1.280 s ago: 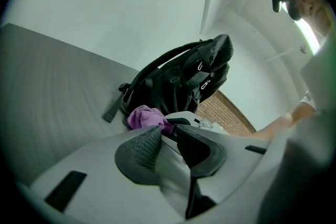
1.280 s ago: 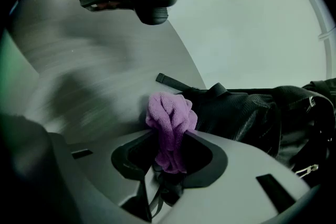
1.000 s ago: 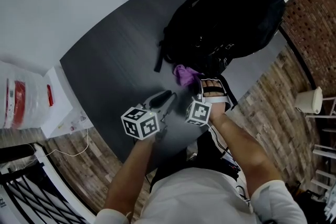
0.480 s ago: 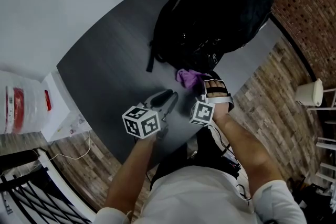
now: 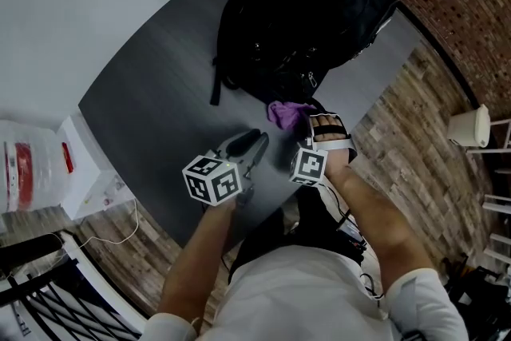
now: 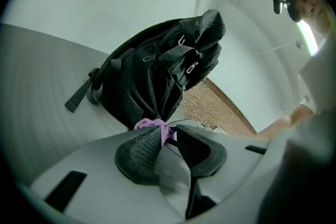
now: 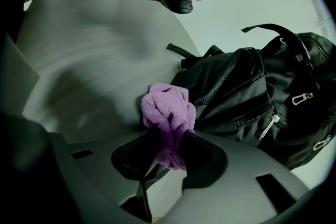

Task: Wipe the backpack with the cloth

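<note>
While in right tongs (image 7: 167, 150), purple cloth (image 7: 168, 108)

Nothing legible anywhere; red print on the white bag (image 5: 33, 172) is too blurred.

Purple cloth (image 5: 287, 113), blk backpack (image 5: 311, 4), dk-grey table (image 5: 152, 108), reddish brick wall (image 5: 479, 12).

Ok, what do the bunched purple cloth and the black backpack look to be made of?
The purple cloth looks like soft microfibre or terry: matte, fuzzy nap. The black backpack seems woven synthetic, nylon-like, with a faint sheen and grained texture; possibly faux leather in parts.
</note>
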`<action>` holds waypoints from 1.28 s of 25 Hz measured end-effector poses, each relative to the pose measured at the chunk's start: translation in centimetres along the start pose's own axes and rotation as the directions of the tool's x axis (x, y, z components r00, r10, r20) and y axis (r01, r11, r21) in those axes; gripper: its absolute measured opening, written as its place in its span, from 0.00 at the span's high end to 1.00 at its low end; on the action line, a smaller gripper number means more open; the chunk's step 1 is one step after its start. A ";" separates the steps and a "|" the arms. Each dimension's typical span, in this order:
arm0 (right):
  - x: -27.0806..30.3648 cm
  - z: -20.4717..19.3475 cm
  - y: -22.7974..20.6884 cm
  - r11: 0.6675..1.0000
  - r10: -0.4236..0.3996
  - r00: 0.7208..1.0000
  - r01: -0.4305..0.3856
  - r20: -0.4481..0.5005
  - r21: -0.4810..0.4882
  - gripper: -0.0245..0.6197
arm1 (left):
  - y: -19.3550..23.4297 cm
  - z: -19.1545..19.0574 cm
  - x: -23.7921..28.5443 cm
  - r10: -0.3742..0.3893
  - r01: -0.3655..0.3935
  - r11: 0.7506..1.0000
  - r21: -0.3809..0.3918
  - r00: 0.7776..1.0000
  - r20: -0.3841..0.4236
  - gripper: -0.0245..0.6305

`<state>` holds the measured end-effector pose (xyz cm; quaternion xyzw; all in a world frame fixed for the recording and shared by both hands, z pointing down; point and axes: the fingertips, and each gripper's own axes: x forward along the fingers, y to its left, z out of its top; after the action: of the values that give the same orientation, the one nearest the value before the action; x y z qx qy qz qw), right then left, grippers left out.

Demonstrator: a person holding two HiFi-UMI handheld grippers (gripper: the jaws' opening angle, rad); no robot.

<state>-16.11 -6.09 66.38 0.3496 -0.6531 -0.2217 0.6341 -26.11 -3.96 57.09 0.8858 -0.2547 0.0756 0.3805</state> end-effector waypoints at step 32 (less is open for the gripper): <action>-3.8 -14.3 -4.2 0.981 -0.050 0.993 0.070 -0.109 0.183 0.75 | -5.5 -0.2 4.0 -0.022 0.024 0.999 0.039 0.999 -0.044 0.82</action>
<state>-1.47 -3.81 62.17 0.4380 -0.6260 -0.1602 0.6249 -19.88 -2.22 55.06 0.8942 -0.2344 0.0955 0.3691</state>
